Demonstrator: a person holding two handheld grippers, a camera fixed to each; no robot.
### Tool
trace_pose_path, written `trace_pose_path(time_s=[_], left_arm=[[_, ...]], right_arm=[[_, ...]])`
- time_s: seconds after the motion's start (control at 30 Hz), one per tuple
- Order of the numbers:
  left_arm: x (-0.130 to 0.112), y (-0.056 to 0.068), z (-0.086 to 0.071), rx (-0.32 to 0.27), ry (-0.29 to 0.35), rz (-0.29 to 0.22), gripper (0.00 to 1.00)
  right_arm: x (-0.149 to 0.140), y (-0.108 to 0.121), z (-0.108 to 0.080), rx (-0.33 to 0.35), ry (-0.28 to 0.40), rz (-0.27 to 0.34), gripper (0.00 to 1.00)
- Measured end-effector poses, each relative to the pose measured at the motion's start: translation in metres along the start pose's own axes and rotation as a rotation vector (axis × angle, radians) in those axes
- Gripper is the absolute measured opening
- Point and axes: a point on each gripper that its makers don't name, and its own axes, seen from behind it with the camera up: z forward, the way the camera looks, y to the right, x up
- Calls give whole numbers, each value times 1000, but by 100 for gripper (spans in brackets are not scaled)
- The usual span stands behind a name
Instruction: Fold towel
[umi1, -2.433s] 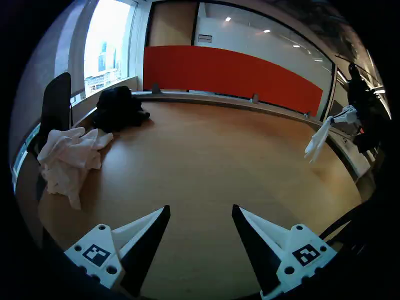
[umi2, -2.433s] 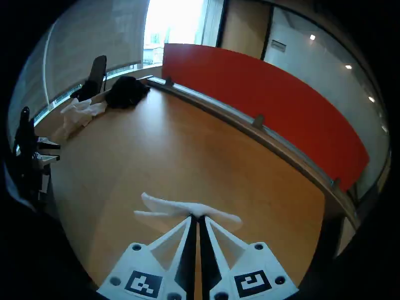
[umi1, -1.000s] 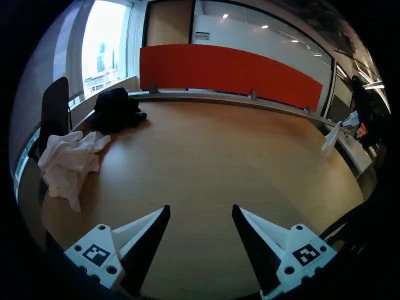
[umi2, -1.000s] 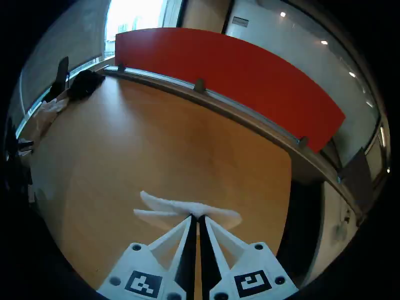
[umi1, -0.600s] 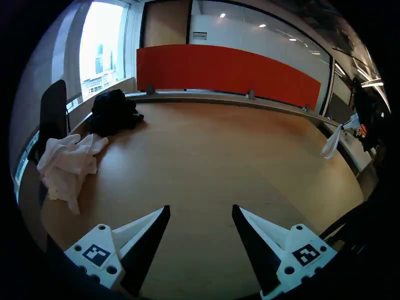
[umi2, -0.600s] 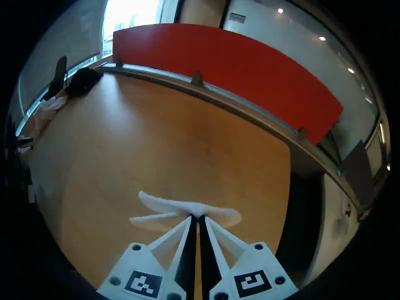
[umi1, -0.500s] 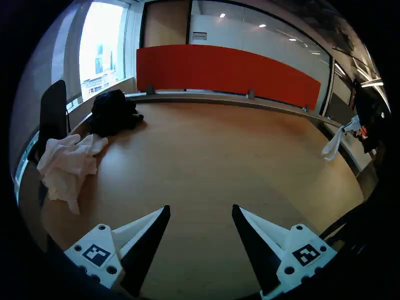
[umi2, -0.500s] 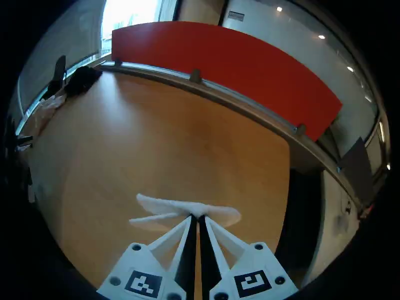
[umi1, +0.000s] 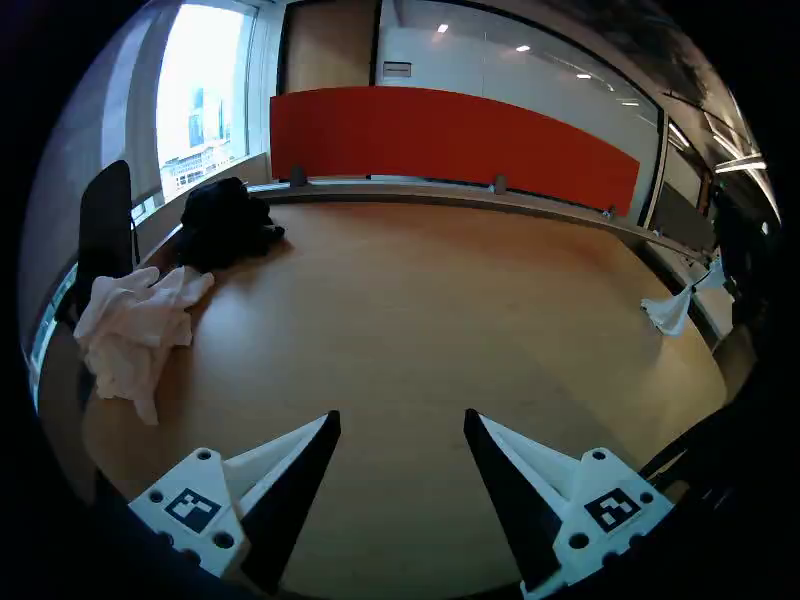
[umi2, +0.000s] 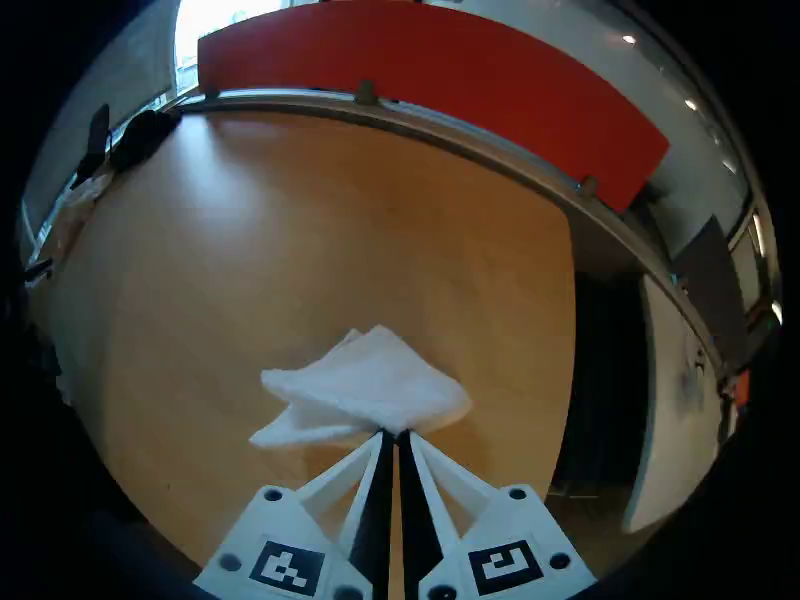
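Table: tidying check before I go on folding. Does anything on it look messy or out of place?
Yes. A crumpled white cloth heap sprawls at the window-side edge of the table, a black bundle beyond it. The towel pinched in the right gripper is bunched, not flat.

A wooden table (umi1: 420, 290), red partition (umi1: 450, 130), perhaps a chair (umi1: 105, 225).

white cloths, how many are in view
2. One small white towel is pinched in the right gripper; one crumpled white cloth heap lies near the wooden table's edge, beside a black fabric bundle. The heap could hide more pieces.
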Motion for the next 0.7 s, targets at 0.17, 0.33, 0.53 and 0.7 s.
trace_pose_path(time_s=[0.17, 0.33, 0.53, 0.7], left_arm=[[0, -1, -2, 4, 1, 1, 92], [-2, -2, -5, 8, -1, 1, 92], [-6, -2, -7, 11, -6, 2, 92], [-8, -1, -9, 16, -9, 0, 92]], right_arm=[[-25, 3, 5, -10, -39, 35, 3], [-48, 4, 9, -19, -82, 61, 3], [-71, 7, 16, -35, -133, 77, 3], [-85, 7, 22, -46, -168, 92, 3]])
